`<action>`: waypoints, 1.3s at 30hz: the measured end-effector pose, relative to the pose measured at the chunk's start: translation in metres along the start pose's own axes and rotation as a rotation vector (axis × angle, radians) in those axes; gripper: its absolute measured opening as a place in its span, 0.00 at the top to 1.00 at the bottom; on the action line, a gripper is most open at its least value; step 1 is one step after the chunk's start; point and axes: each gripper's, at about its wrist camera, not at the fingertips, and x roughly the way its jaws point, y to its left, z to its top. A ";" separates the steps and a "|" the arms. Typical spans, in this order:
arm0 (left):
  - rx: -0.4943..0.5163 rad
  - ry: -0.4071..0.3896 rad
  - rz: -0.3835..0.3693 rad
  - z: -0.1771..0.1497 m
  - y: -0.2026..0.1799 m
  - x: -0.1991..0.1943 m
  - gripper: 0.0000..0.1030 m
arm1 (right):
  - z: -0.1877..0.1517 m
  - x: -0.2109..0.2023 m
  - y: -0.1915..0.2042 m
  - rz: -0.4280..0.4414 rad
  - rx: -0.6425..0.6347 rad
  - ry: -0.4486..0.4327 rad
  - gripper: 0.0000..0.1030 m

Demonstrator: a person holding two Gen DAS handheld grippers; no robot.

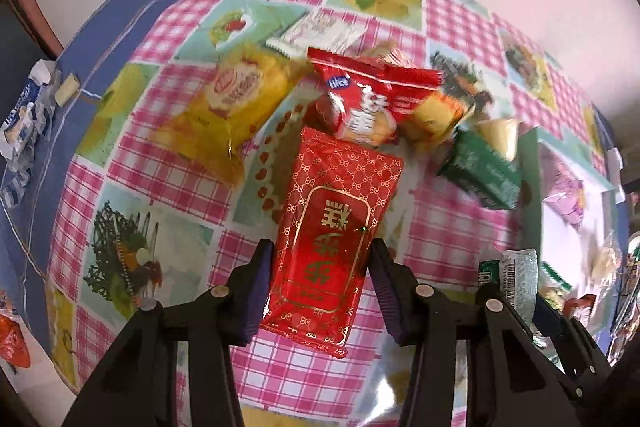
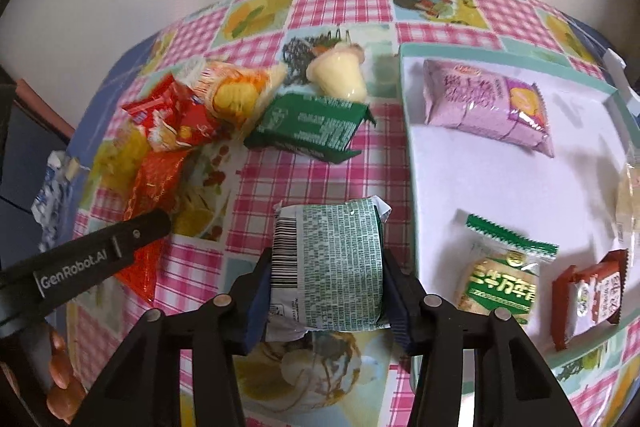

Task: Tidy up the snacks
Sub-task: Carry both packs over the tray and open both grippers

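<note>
Left gripper [image 1: 320, 291] jaws clamped on glossy red foil packet [image 1: 330, 239], above checked vinyl counter [image 1: 180, 171]. Right gripper [image 2: 326, 291] jaws clamped on crinkly green wrapper [image 2: 332, 267], at nine o'clock of flat white tray [image 2: 440, 167].

Left gripper [image 1: 320, 291] and right gripper [image 2: 326, 291]: jaws clamped, both angled steeply downward
</note>
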 end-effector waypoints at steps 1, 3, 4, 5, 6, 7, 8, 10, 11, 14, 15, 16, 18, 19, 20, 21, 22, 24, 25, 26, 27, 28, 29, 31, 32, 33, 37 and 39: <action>0.000 -0.012 -0.003 0.000 -0.001 -0.006 0.52 | 0.001 -0.006 -0.001 0.008 0.007 -0.016 0.49; 0.001 -0.038 -0.008 0.000 -0.002 -0.017 0.52 | 0.004 -0.016 -0.003 0.017 0.020 -0.039 0.49; 0.002 -0.051 -0.010 0.001 0.001 -0.021 0.52 | 0.005 -0.022 -0.004 0.022 0.027 -0.053 0.49; 0.002 -0.063 -0.013 0.001 0.001 -0.026 0.52 | 0.007 -0.026 -0.005 0.026 0.033 -0.062 0.49; 0.003 -0.076 -0.016 0.003 0.000 -0.031 0.52 | 0.008 -0.032 -0.007 0.032 0.041 -0.076 0.49; 0.005 -0.089 -0.020 0.003 -0.001 -0.037 0.52 | 0.010 -0.037 -0.008 0.037 0.048 -0.089 0.49; 0.007 -0.098 -0.021 0.003 -0.002 -0.042 0.52 | 0.011 -0.042 -0.009 0.038 0.052 -0.098 0.49; 0.011 -0.121 -0.022 0.003 -0.005 -0.054 0.52 | 0.014 -0.048 -0.012 0.035 0.060 -0.113 0.49; 0.015 -0.130 -0.021 0.003 -0.006 -0.059 0.52 | 0.015 -0.050 -0.013 0.031 0.062 -0.117 0.49; 0.031 -0.155 -0.010 0.007 -0.015 -0.063 0.52 | 0.016 -0.053 -0.019 0.021 0.071 -0.116 0.49; 0.038 -0.159 -0.008 0.008 -0.019 -0.063 0.52 | 0.016 -0.053 -0.023 0.019 0.076 -0.112 0.49; 0.045 -0.163 -0.008 0.008 -0.023 -0.064 0.52 | 0.017 -0.053 -0.026 0.018 0.083 -0.111 0.49; 0.063 -0.165 -0.016 0.007 -0.035 -0.065 0.52 | 0.020 -0.053 -0.036 0.012 0.096 -0.115 0.49; 0.071 -0.164 -0.018 0.006 -0.041 -0.064 0.52 | 0.020 -0.054 -0.042 0.007 0.106 -0.121 0.49; 0.082 -0.163 -0.020 0.006 -0.047 -0.063 0.52 | 0.021 -0.056 -0.048 -0.002 0.118 -0.126 0.49; 0.099 -0.164 -0.024 0.005 -0.055 -0.063 0.52 | 0.022 -0.057 -0.054 -0.010 0.130 -0.131 0.49; 0.119 -0.169 -0.029 0.004 -0.066 -0.062 0.52 | 0.023 -0.059 -0.062 -0.019 0.147 -0.136 0.49; 0.154 -0.179 -0.034 0.002 -0.084 -0.061 0.52 | 0.023 -0.062 -0.081 -0.039 0.189 -0.144 0.49; 0.176 -0.180 -0.038 0.001 -0.096 -0.061 0.52 | 0.023 -0.063 -0.093 -0.058 0.214 -0.148 0.49; 0.194 -0.181 -0.044 0.000 -0.105 -0.060 0.52 | 0.024 -0.064 -0.100 -0.072 0.229 -0.150 0.49; 0.213 -0.181 -0.052 -0.001 -0.115 -0.058 0.52 | 0.023 -0.065 -0.109 -0.085 0.246 -0.152 0.49; 0.236 -0.179 -0.060 -0.002 -0.127 -0.055 0.52 | 0.023 -0.067 -0.118 -0.095 0.264 -0.155 0.49; 0.249 -0.177 -0.065 -0.003 -0.134 -0.054 0.52 | 0.022 -0.067 -0.128 -0.102 0.284 -0.156 0.49; 0.279 -0.175 -0.080 -0.005 -0.152 -0.049 0.52 | 0.022 -0.069 -0.143 -0.107 0.316 -0.158 0.49; 0.292 -0.174 -0.087 -0.006 -0.161 -0.047 0.52 | 0.022 -0.069 -0.150 -0.109 0.331 -0.159 0.49; 0.309 -0.173 -0.095 -0.007 -0.170 -0.044 0.52 | 0.022 -0.069 -0.156 -0.111 0.342 -0.160 0.49; 0.361 -0.169 -0.098 -0.013 -0.196 -0.032 0.52 | 0.023 -0.068 -0.176 -0.102 0.380 -0.164 0.49; 0.386 -0.166 -0.094 -0.015 -0.207 -0.026 0.52 | 0.023 -0.068 -0.184 -0.098 0.397 -0.164 0.49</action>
